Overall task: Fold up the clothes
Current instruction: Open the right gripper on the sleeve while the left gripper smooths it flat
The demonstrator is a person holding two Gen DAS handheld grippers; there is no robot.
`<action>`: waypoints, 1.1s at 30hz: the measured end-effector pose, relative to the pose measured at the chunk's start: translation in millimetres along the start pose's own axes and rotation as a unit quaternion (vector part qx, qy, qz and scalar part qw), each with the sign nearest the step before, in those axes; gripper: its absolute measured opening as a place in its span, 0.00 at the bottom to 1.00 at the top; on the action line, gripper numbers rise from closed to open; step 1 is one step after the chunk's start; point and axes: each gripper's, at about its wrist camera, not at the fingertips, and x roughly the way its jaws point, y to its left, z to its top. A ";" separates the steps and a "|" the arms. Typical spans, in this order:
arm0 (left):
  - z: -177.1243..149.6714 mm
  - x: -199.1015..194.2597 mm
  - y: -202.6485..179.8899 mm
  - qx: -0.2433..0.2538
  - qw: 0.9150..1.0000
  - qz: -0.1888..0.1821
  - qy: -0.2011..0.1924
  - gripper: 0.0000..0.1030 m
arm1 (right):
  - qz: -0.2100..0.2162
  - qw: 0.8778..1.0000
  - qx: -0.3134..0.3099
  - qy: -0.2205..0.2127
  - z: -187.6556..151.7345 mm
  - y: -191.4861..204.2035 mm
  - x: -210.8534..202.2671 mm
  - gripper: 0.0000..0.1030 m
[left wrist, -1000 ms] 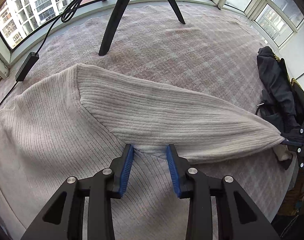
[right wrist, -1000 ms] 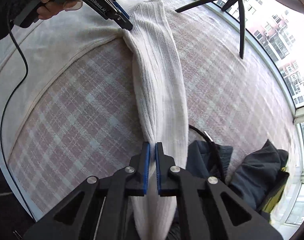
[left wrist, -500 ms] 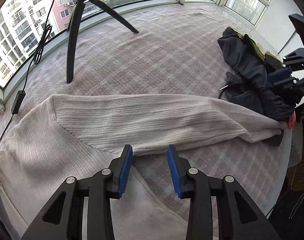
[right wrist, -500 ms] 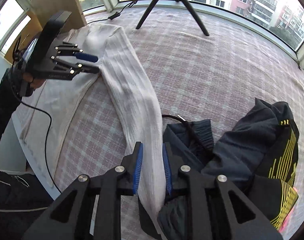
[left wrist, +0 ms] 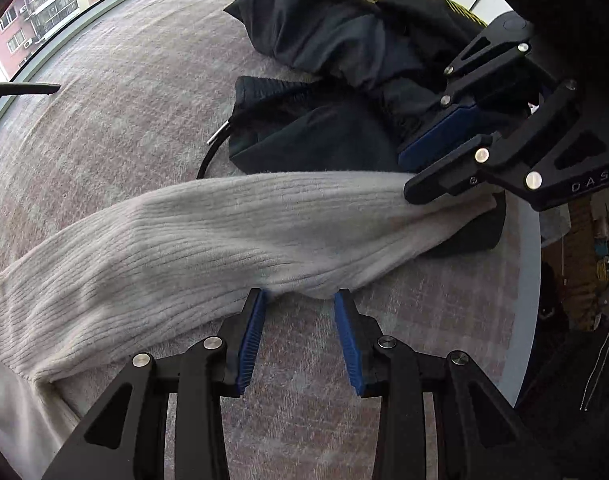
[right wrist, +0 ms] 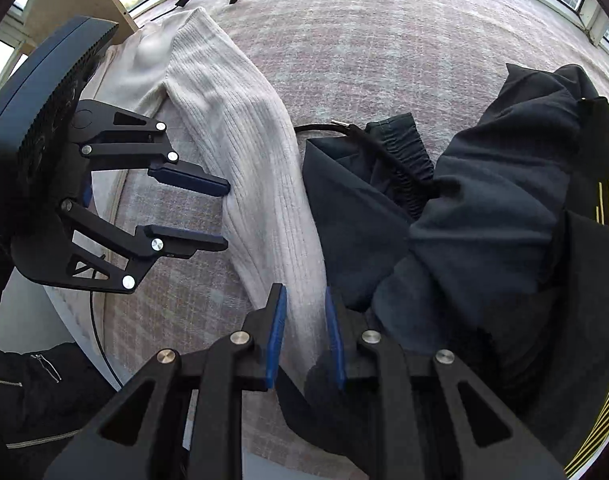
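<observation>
A checked cloth covers the table, where a cream ribbed sweater lies with one sleeve stretched flat beside a heap of dark clothes. The sleeve's long axis runs from the sweater's body toward the table's near right edge, cuff end pointing at the right gripper. That gripper's jaws stand parted on either side of the cuff end, not clamped. The left gripper is open too, its tips at the sleeve's lower edge about midway along. The knit looks soft, light and limp, likely to sag and stretch if lifted by one spot; cuff and mid-sleeve edge look the soundest holds.
</observation>
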 end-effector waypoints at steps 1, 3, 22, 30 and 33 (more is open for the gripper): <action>-2.7 -0.5 -0.9 0.002 1.000 0.001 0.003 0.33 | 0.002 1.000 -0.004 0.006 0.8 0.0 3.3 0.20; -4.6 -2.7 -0.2 -0.005 1.000 0.001 0.008 0.33 | 0.009 1.000 -0.008 0.017 2.4 -1.6 9.1 0.20; -10.5 -5.8 -11.0 -0.005 1.000 -0.018 -0.002 0.22 | 0.090 0.994 0.063 0.009 9.2 -17.2 -10.3 0.32; 31.5 6.5 -24.8 -0.003 0.997 -0.058 -0.043 0.26 | 0.089 0.991 0.096 0.013 16.6 -31.0 -1.9 0.21; 21.8 22.4 -26.3 0.009 0.998 -0.054 -0.017 0.14 | 0.073 0.993 0.089 0.010 12.6 -30.7 -4.7 0.04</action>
